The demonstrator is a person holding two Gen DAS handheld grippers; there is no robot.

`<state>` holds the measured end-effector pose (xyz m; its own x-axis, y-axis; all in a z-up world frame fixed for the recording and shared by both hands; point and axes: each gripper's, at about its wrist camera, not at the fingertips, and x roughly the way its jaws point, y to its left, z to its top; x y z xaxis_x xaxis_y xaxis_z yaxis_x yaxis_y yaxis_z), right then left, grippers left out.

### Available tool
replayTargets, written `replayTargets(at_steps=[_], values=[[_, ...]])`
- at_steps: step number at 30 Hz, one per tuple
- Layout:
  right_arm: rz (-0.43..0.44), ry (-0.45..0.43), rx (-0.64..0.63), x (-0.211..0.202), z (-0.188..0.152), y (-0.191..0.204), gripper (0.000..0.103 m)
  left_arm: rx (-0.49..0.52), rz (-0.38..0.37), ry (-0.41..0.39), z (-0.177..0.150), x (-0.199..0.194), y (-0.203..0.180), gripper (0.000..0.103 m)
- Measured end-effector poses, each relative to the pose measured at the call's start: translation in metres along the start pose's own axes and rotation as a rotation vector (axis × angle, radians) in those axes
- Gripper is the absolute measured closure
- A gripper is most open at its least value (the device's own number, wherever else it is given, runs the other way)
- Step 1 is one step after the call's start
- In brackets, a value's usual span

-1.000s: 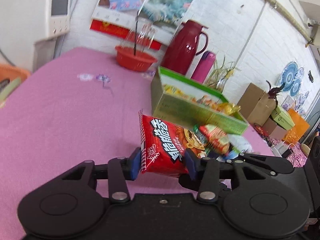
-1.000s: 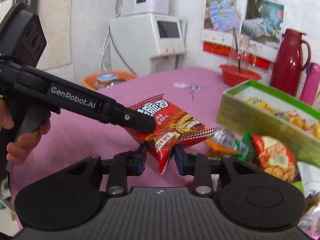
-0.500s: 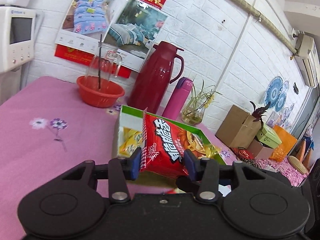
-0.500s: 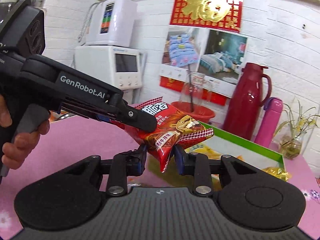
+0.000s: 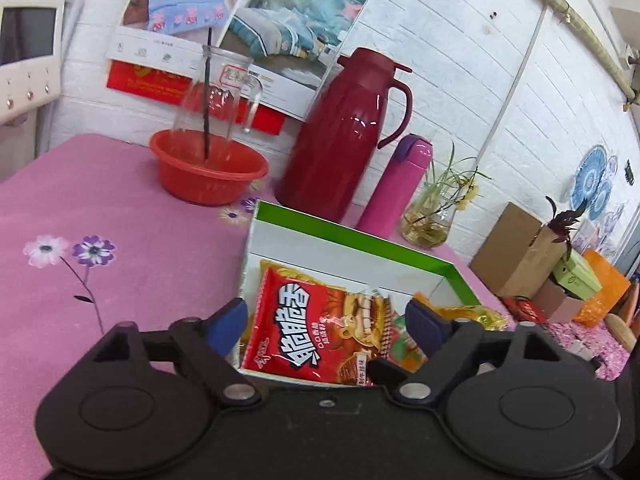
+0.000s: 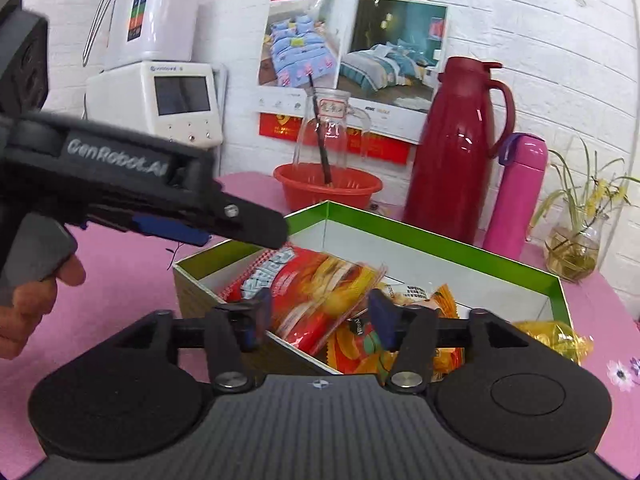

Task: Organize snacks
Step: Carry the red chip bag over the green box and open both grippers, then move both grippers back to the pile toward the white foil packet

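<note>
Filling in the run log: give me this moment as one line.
left gripper: open | right gripper: open | red snack bag: lying in green box | table: pink cloth

Pink floral tablecloth (image 5: 120,264) covers table; on it: green box (image 5: 360,240) w/ snacks, red basin (image 5: 208,172). Also maroon jug (image 5: 348,136), pink flask (image 5: 396,188), plant vase (image 5: 428,224) behind box.

The left gripper (image 5: 324,320) hangs spread wide over the box's (image 5: 360,236) near end; the red packet (image 5: 316,332) lies inside it, touching neither pad; a red bowl (image 5: 208,172), jug (image 5: 344,140) and pink flask (image 5: 396,188) line the table's (image 5: 120,220) far edge.
</note>
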<state>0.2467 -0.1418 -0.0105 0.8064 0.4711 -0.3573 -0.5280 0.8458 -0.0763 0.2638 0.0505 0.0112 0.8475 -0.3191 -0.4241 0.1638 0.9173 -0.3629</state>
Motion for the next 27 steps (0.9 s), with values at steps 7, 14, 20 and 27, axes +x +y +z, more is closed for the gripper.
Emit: replayTargets(at_steps=[7, 14, 20, 27], values=[[0.004, -0.025, 0.05, -0.026, 0.002, -0.005, 0.0, 0.002, 0.007, 0.007, 0.0, -0.017, -0.008, 0.0], [0.005, -0.081, 0.133, -0.08, 0.004, -0.018, 0.0, 0.021, 0.003, 0.037, -0.011, -0.054, -0.038, 0.0], [0.013, -0.094, 0.216, -0.131, -0.016, -0.029, 0.0, 0.074, -0.028, 0.105, -0.042, -0.073, -0.067, 0.0], [-0.038, -0.05, 0.268, -0.165, -0.06, -0.037, 0.0, 0.083, -0.119, 0.189, -0.078, -0.073, -0.094, 0.0]])
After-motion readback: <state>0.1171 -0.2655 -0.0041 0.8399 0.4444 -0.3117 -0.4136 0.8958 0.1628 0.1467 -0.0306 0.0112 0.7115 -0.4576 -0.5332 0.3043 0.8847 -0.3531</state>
